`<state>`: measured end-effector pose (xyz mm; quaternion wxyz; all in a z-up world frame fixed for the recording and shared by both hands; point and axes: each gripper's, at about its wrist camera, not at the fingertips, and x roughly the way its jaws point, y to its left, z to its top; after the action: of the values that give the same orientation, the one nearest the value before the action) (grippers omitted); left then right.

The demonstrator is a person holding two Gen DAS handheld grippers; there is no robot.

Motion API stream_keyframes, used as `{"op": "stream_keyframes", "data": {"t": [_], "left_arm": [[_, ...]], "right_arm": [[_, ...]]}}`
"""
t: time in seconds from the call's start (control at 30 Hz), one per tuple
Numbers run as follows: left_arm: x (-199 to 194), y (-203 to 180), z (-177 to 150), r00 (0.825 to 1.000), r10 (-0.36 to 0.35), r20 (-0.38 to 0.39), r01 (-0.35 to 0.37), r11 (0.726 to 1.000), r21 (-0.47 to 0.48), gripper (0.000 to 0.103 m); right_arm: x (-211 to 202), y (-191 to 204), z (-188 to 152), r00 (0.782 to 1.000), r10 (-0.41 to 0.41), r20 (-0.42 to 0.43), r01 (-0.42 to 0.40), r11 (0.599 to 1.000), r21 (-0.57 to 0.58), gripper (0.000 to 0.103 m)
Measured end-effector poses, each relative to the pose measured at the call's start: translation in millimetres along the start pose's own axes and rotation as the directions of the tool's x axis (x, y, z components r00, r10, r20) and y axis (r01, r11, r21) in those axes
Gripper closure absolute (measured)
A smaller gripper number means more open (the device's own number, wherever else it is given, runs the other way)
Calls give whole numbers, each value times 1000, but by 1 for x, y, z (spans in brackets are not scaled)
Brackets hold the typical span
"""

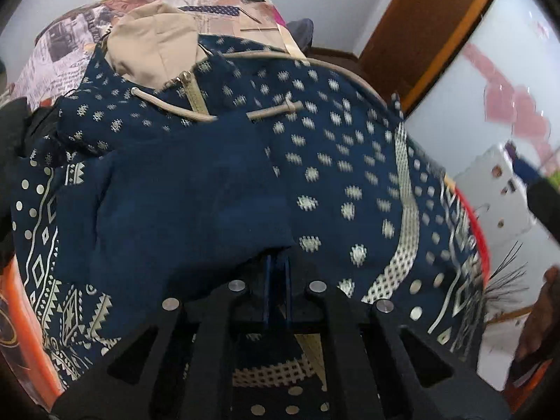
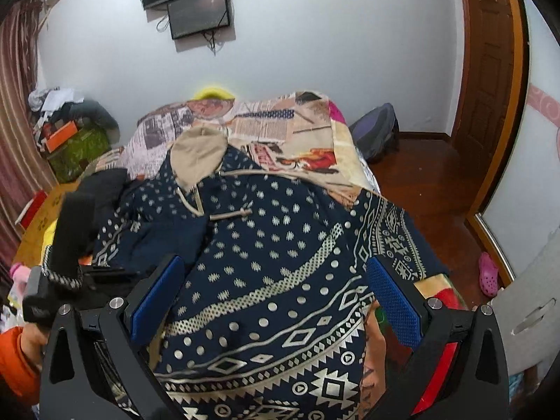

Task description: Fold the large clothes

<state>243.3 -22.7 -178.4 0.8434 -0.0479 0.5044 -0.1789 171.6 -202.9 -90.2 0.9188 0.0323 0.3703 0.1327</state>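
Note:
A large navy hooded garment [image 1: 336, 161] with cream dots and geometric bands lies spread on the bed; it also fills the right wrist view [image 2: 280, 266]. Its beige hood [image 1: 154, 35] lies at the far end, with a beige zipper and drawcord [image 1: 273, 109] below it. My left gripper [image 1: 277, 262] is shut on a plain navy fold of the garment [image 1: 182, 210], lifted over the patterned part. My right gripper [image 2: 276, 297] is open, its blue pads [image 2: 395, 301] wide apart above the garment's lower hem, touching nothing.
The bed carries a newspaper-print blanket [image 2: 280, 119]. Dark clothes [image 2: 105, 185] lie at the garment's left. A wooden door [image 2: 490, 70], a backpack [image 2: 378, 133] and wooden floor are on the right. A pink shoe [image 2: 488, 274] lies on the floor. Clutter stands at far left.

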Motion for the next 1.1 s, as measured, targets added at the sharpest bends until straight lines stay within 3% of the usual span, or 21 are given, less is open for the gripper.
{"op": "stream_keyframes", "data": {"t": [0.1, 0.17, 0.23, 0.4, 0.6, 0.67, 0.77, 1.0, 1.1], "left_arm": [[-6, -1, -2, 1000, 29, -7, -29, 999, 44, 93], [-16, 2, -4, 1000, 31, -3, -30, 998, 52, 81], [-31, 6, -8, 999, 41, 22, -42, 997, 60, 60], [-80, 32, -17, 988, 103, 115, -112, 991, 77, 43], [-123, 85, -28, 947, 261, 190, -261, 965, -23, 41], [-129, 106, -31, 930, 313, 194, -306, 950, -66, 40], [-133, 133, -41, 920, 350, 175, -331, 935, -130, 40], [-118, 169, -73, 926, 366, 95, -340, 916, -214, 40], [-107, 170, -83, 933, 353, 66, -333, 919, -211, 40]], "right_arm": [[2, 3, 0, 1000, 7, -17, -7, 1000, -23, 0], [4, 5, 2, 1000, 16, -24, -17, 999, -36, 0], [6, 9, 5, 999, 31, -28, -32, 998, -50, 0], [13, 34, 16, 997, 71, -43, -76, 989, -129, 0], [28, 81, 28, 989, 131, -65, -144, 954, -263, 0], [36, 100, 29, 983, 158, -89, -178, 935, -308, 0], [51, 125, 28, 969, 198, -150, -240, 903, -356, 0], [95, 183, 11, 929, 201, -310, -335, 810, -480, 12], [118, 201, 2, 907, 178, -382, -362, 793, -490, 20]]}}
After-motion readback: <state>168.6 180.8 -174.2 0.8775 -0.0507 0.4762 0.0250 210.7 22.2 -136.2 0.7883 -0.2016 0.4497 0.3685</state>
